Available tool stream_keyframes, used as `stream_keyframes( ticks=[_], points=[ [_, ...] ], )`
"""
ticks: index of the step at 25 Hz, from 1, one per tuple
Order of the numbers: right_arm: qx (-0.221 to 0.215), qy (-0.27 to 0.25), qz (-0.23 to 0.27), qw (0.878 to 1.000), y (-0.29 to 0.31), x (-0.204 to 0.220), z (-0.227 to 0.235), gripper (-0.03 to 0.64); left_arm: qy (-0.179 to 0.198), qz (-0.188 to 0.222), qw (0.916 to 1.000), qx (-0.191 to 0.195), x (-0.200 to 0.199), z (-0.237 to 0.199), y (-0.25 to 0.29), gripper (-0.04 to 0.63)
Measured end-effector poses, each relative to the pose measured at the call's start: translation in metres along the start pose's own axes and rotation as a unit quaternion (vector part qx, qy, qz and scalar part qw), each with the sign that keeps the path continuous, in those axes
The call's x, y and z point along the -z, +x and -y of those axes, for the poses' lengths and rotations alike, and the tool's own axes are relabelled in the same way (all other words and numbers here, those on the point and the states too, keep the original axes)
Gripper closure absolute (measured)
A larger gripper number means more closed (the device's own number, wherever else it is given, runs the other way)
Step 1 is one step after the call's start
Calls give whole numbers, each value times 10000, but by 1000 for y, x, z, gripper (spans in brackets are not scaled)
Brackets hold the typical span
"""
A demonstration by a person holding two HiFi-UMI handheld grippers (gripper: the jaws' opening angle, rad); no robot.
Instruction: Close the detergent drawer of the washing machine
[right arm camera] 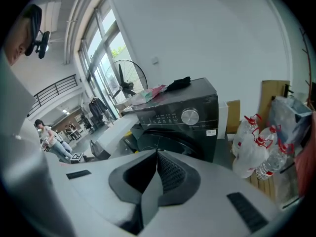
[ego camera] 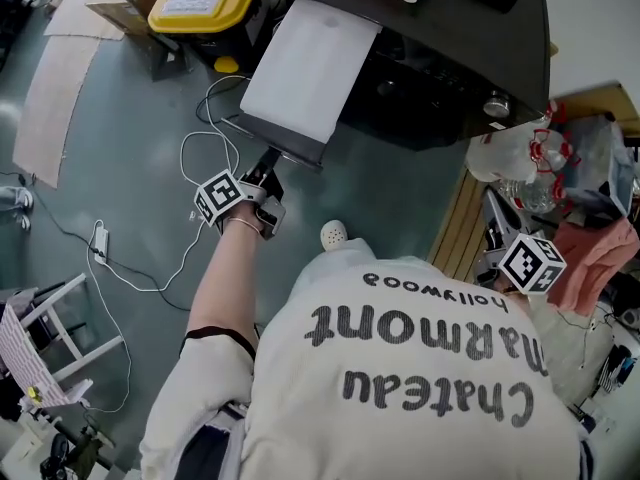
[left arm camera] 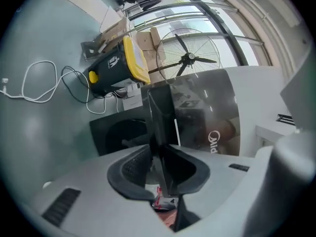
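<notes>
The long white detergent drawer (ego camera: pixel 305 63) stands pulled far out of the black front-loading washing machine (ego camera: pixel 450 78), reaching from the machine's upper front out over the grey floor (ego camera: pixel 120 118). At the end farthest from the machine is its thin glossy dark front panel (ego camera: pixel 290 150). The left gripper (left arm camera: pixel 156 152) meets the drawer there, with its jaws narrowed onto the edge of that panel, one pad on each face. The right gripper (right arm camera: pixel 157 152) hangs off to the machine's other side, well apart from the drawer, with its jaws pressed together and nothing between them. Clear plastic water bottles with red caps (right arm camera: pixel 256 147) stand beside the machine on that side. Beyond the drawer's side of the machine sits a black bin with a yellow lid (ego camera: pixel 205 3), and a white cable (ego camera: pixel 200 153) loops on the floor below the drawer's outer end.
</notes>
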State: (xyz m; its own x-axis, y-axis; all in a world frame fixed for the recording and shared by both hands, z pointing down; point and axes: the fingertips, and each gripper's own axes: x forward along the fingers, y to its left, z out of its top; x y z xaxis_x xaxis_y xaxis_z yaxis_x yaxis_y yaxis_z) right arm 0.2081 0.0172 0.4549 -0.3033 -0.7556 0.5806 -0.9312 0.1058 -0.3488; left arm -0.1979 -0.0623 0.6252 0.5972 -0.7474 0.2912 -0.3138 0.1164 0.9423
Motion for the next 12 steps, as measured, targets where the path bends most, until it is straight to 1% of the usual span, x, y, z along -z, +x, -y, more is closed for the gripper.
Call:
stream_keyframes(
  ticks=[1,5,9,12],
  points=[
    [35,20,3,10000,0,1,2,586,-28,10,10000,71,0,2,0,513],
    [88,92,-104,9999,3,7,4,586,-125,142,9998,106,0,4,-2,522],
    [54,203,-189,9996,11,10,4,586,-285,388,9987,141,-3,6,-1,526],
    [-34,194,-219,9996,18,7,1,586,-393,556,9976,129,-1,8,-2,529]
  ],
)
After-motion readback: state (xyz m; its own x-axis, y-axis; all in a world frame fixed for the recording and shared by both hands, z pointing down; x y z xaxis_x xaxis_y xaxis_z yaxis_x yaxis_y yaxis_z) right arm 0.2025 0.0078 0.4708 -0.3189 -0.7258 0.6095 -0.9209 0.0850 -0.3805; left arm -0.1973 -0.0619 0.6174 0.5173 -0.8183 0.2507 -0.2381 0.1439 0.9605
